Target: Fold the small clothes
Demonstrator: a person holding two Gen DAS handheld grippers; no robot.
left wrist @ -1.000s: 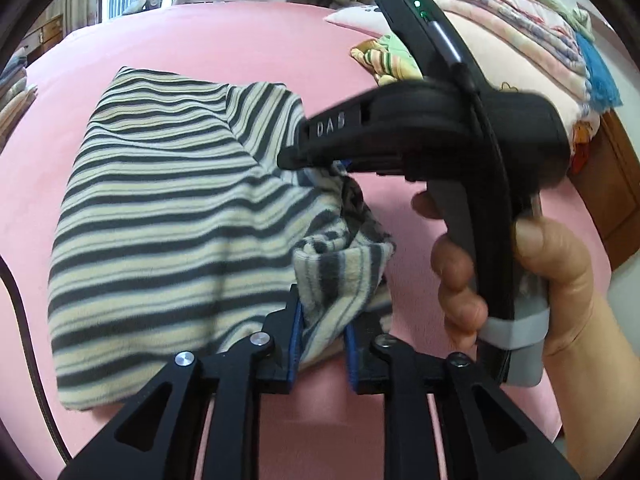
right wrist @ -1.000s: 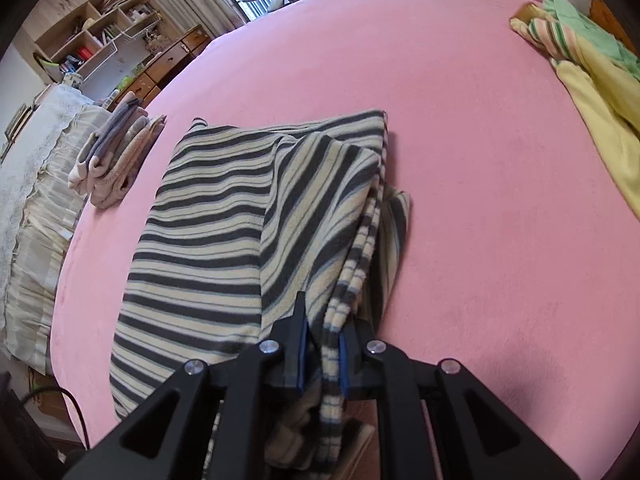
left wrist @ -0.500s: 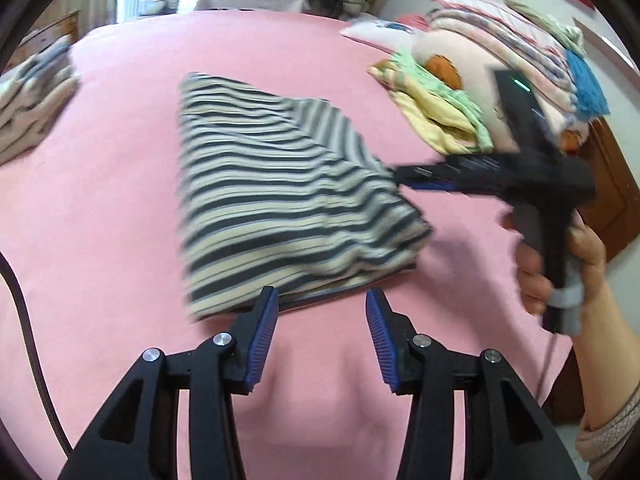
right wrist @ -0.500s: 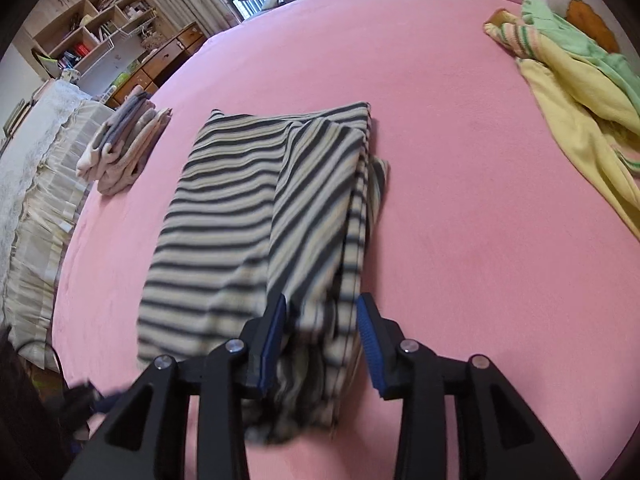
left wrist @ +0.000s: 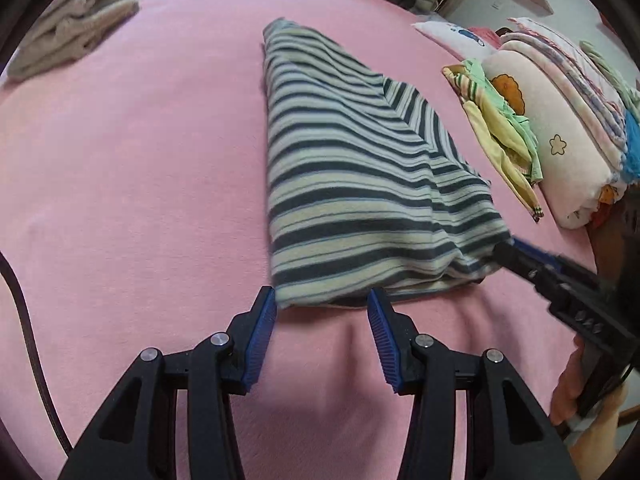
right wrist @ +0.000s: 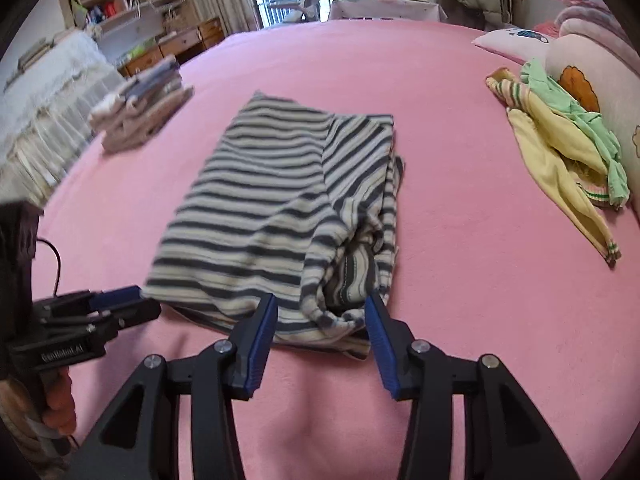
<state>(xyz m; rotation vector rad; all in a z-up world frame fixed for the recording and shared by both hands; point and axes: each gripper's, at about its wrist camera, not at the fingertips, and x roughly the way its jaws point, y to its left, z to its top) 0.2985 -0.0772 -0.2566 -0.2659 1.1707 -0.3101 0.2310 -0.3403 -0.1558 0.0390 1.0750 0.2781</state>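
Observation:
A folded grey-and-cream striped garment [left wrist: 360, 184] lies on the pink bed [left wrist: 132, 184]; it also shows in the right wrist view [right wrist: 280, 216]. My left gripper [left wrist: 322, 316] is open and empty, its tips just short of the garment's near edge. My right gripper [right wrist: 320, 320] is open and empty, straddling the garment's near right corner where loose folds bunch. Each gripper shows in the other's view: the right one [left wrist: 520, 256] at the garment's right corner, the left one [right wrist: 120, 304] at its left corner.
A stack of folded clothes [right wrist: 140, 108] sits at the far left of the bed. A yellow and green pile of unfolded clothes [right wrist: 560, 152] lies at the right beside pillows and quilts [left wrist: 560, 136]. Shelves and drawers [right wrist: 132, 12] stand beyond the bed.
Both grippers were shut on the striped garment's edge a second ago. They have let it go, opened, and drawn back toward the near edge. The garment now lies flat, folded.

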